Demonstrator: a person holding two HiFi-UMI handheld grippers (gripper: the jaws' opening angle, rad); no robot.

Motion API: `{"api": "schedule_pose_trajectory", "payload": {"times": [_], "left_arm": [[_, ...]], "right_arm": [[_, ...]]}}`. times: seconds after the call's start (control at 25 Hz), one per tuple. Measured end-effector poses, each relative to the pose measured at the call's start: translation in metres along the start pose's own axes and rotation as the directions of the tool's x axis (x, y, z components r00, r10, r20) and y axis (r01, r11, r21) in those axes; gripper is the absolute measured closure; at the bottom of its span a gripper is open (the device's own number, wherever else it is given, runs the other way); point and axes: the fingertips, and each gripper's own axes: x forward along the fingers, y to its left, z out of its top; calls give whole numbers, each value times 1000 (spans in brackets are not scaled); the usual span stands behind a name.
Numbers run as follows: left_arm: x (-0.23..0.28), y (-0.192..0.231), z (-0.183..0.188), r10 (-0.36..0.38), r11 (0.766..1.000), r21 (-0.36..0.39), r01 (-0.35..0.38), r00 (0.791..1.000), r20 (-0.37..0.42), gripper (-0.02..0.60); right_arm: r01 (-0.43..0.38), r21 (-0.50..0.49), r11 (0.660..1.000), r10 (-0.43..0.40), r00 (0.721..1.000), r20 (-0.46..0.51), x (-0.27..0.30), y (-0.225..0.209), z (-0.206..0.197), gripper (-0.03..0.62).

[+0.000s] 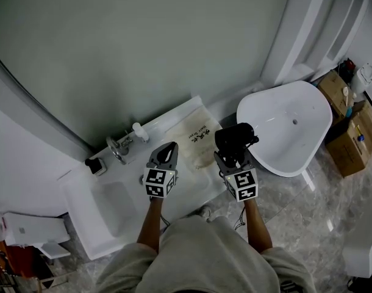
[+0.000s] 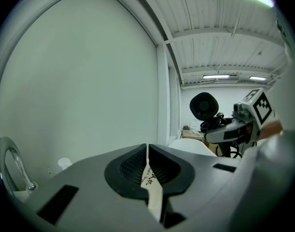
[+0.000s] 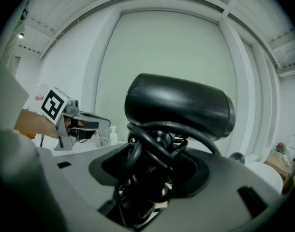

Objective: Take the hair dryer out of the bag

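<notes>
A black hair dryer (image 1: pixel 233 138) with its cord wound round the handle is held up in the air, out of the bag; my right gripper (image 1: pixel 234 159) is shut on its handle. In the right gripper view the dryer's barrel (image 3: pixel 179 103) stands above the jaws and the cord fills the gap at my right gripper (image 3: pixel 154 173). A cream cloth bag (image 1: pixel 195 140) with black print lies on the white counter (image 1: pixel 192 185). My left gripper (image 1: pixel 167 153) is shut on the bag's left edge; a strip of printed fabric (image 2: pixel 151 187) shows between the closed jaws.
A white sink (image 1: pixel 113 206) with a chrome faucet (image 1: pixel 118 148) and a small white bottle (image 1: pixel 140 132) lies left of the bag. A large white basin (image 1: pixel 289 133) stands to the right, with cardboard boxes (image 1: pixel 350 139) on the floor beyond it. A grey-green wall rises behind the counter.
</notes>
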Motion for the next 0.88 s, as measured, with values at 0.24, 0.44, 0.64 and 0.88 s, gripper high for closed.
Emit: {"api": "schedule_pose_trajectory", "payload": {"times": [0.24, 0.44, 0.64, 0.88], "left_arm": [[-4, -4, 5, 7, 1000, 3, -7, 1000, 13, 563], [-3, -10, 4, 2, 1000, 9, -2, 1000, 5, 563], [-2, -16, 1, -2, 1000, 10, 2, 1000, -1, 563], [1, -18, -1, -9, 1000, 13, 9, 1000, -10, 563]], "right_arm": [[-8, -11, 1000, 8, 1000, 6, -4, 4, -1, 355], [-8, -16, 1000, 8, 1000, -2, -8, 4, -5, 355], [-9, -19, 1000, 9, 1000, -3, -12, 3, -5, 355], [-9, -25, 1000, 9, 1000, -10, -12, 4, -9, 355]]}}
